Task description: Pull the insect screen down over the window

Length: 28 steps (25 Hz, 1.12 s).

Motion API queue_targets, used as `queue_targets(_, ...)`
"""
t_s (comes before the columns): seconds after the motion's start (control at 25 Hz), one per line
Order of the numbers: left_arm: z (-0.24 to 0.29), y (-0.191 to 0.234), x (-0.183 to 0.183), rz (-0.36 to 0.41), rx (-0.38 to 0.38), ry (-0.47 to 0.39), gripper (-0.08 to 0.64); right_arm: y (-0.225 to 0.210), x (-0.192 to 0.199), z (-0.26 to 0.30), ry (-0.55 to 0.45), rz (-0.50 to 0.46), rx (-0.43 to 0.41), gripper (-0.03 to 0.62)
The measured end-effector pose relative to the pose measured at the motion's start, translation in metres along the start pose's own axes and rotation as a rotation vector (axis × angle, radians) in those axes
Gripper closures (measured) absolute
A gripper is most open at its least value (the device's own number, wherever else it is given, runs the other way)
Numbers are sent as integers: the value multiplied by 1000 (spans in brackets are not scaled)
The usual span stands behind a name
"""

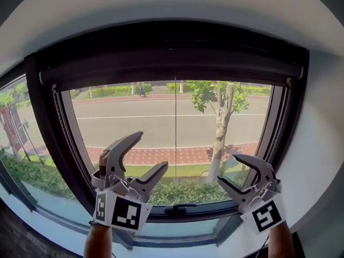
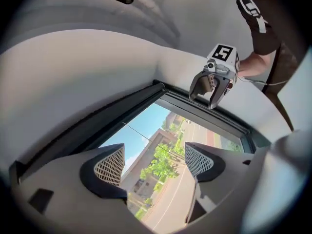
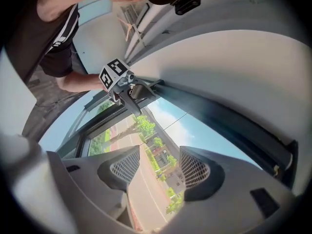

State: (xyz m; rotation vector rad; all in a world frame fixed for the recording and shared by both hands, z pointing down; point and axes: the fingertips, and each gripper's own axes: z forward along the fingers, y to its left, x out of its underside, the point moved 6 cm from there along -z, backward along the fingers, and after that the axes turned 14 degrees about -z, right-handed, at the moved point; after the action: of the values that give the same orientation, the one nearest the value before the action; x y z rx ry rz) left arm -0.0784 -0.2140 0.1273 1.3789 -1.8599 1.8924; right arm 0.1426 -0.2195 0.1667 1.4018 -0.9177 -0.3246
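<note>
The pull had not begun. The insect screen (image 1: 172,63) sat rolled up in its dark housing along the top of the window (image 1: 48,144), well above both grippers, and the glass was uncovered.

The left gripper (image 1: 153,149) had its 2 jaws spread with nothing between them but the street beyond. The right gripper (image 1: 228,168) was likewise spread and empty. Both were low, near the bottom of the frame and pointing upward.

A thin cord (image 1: 175,133), which I took for the screen's pull, hung between the 2 grippers, just to the right of the left one and apart from it.

The step in hand looked like the approach. The next move would call for bringing 1 gripper's jaws around that cord, or up to the screen's bottom bar, closing firmly, then drawing straight down.
</note>
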Motion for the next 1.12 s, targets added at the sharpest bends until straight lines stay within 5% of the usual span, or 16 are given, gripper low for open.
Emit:
queue_targets(0.2,22,21,-15,162,-131,133,163,-40,1,27,-88,-136,55,353)
queue_targets(0.36,45,47,-25,311,-206,207,141,-72,3,40,-52,-223,118,328)
queue_targets(0.6,74,79,-30,498,-239,329,107,-110,-19,70,79,-430,83,268)
queue_targets(0.8,86,91,-26,546,-207,390,107,-135,-33,100,177,-532,33,268)
queue_targets(1.12,107,90,-31,523,-146,381,109,-145,-40,131,259,-568,-38,268)
